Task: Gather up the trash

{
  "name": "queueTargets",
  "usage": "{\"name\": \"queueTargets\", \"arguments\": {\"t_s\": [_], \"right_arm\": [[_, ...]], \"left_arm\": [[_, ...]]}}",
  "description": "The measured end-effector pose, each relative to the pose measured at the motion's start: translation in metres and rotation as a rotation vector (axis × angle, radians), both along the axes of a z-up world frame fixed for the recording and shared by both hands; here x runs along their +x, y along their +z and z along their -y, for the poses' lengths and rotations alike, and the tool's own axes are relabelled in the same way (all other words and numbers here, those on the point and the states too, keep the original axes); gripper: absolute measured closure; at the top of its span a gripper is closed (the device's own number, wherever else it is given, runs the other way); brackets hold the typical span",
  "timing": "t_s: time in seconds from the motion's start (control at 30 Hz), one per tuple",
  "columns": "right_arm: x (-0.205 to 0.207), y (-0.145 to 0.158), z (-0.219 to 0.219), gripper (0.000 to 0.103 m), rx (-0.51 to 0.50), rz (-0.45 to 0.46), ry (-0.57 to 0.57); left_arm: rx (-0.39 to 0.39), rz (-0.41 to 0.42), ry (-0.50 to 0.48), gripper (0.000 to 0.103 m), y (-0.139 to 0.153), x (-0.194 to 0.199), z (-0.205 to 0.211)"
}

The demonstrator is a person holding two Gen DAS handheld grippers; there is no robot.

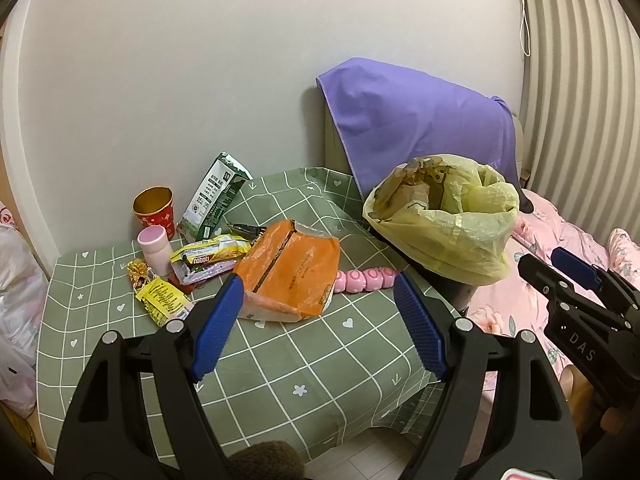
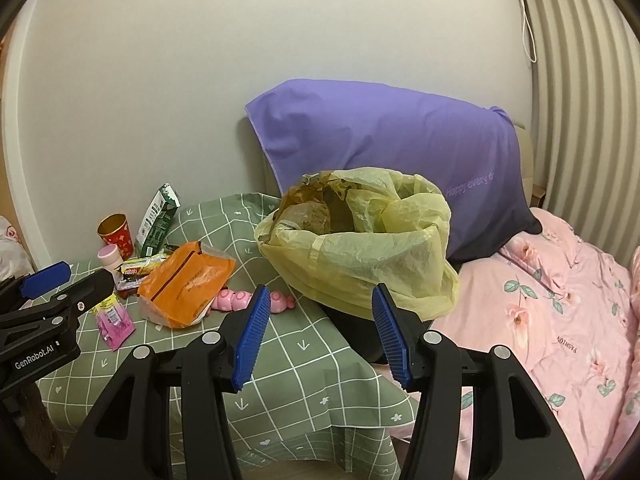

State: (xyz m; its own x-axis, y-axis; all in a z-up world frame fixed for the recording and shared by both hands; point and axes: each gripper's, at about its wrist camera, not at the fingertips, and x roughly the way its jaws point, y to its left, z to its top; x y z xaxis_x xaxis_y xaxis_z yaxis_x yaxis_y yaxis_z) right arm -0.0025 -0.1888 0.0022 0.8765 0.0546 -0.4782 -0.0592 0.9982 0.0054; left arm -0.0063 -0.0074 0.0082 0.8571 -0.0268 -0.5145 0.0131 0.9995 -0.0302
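Hovering both tongs short of the mess, I judge the step in hand to be the first pick: nothing is gripped yet, and the trash lies together on the green checked bench (image 1: 280,364) against the wall. The obvious target is the orange wrapper (image 1: 290,276), nearest to my left tongs (image 1: 320,320) and lying crumpled and puffed up. I would come in low along the cloth, take it by its raised near edge instead of the flat middle, and pinch only plastic so the tablecloth does not come up with it. From there it is a short carry right to the bin with the yellow bag (image 2: 360,248), which stands just beside the bench at the edge of the bed and already looks fairly full, so I would drop well inside the rim.

Behind the wrapper sit a green carton (image 1: 216,200), a red and gold cup (image 1: 154,212), a small pink container (image 1: 154,250), a yellow biscuit wrapper (image 1: 208,254) and a yellow sachet (image 1: 162,296). A pink beaded thing (image 1: 364,278) lies beside the orange wrapper; it may be a toy, not trash, though I cannot tell from here.

My left tongs are spread wide, holding nothing, touching nothing. My right tongs (image 2: 318,334) are likewise spread and empty, aimed toward the bin.
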Motion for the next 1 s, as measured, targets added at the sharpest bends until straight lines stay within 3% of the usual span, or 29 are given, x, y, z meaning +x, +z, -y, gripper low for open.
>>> {"name": "queueTargets", "arguments": {"t_s": [1.0], "right_arm": [[-0.0003, -0.0005, -0.0002, 0.053, 0.002, -0.005, 0.009]], "left_arm": [[-0.004, 0.0, 0.0, 0.029, -0.0007, 0.001, -0.0004]]}}
